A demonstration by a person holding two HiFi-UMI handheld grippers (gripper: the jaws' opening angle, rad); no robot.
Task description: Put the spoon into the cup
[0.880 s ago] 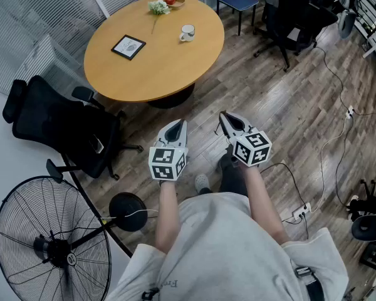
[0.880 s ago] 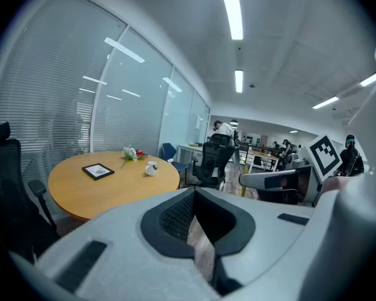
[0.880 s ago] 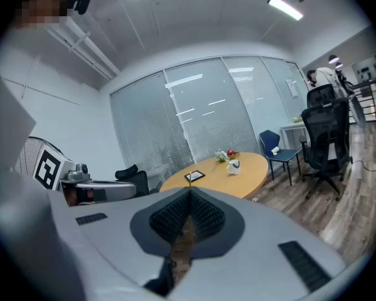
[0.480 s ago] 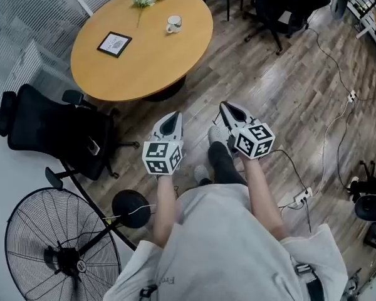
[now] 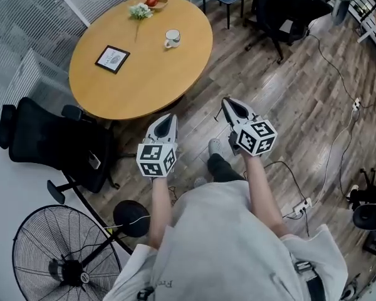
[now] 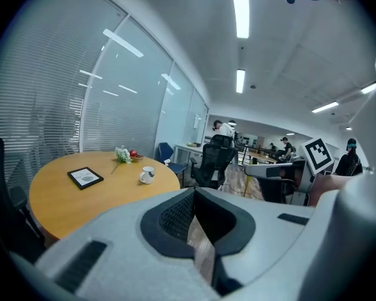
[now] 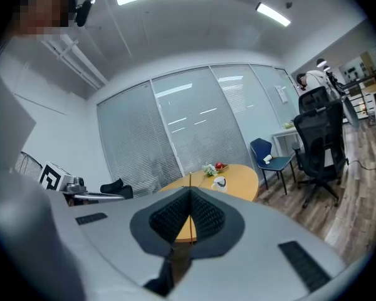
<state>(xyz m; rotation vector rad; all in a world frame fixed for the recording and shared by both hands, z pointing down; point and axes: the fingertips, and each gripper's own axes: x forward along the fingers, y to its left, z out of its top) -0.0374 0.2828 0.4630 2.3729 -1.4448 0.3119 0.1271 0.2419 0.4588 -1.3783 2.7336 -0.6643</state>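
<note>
A white cup (image 5: 172,39) stands on the round wooden table (image 5: 144,80), far ahead of both grippers. I cannot make out a spoon in any view. My left gripper (image 5: 167,116) and right gripper (image 5: 227,101) are held side by side over the wood floor, in front of the person's body and short of the table. Both are shut with nothing between the jaws. In the left gripper view the cup (image 6: 148,175) sits beyond the shut left gripper (image 6: 193,190). In the right gripper view the cup (image 7: 220,182) shows just past the right gripper (image 7: 190,190).
The table also carries a black framed picture (image 5: 112,59), a flower sprig (image 5: 140,10) and a plate with red fruit (image 5: 153,1). A black office chair (image 5: 50,140) stands left, a floor fan (image 5: 56,256) at lower left. Other chairs (image 5: 288,5) and floor cables (image 5: 329,137) lie to the right.
The view has shifted as the person steps across the floor, and the fan has slid lower in the picture. Both grippers stay shut in front of the body, the left slightly lower.
</note>
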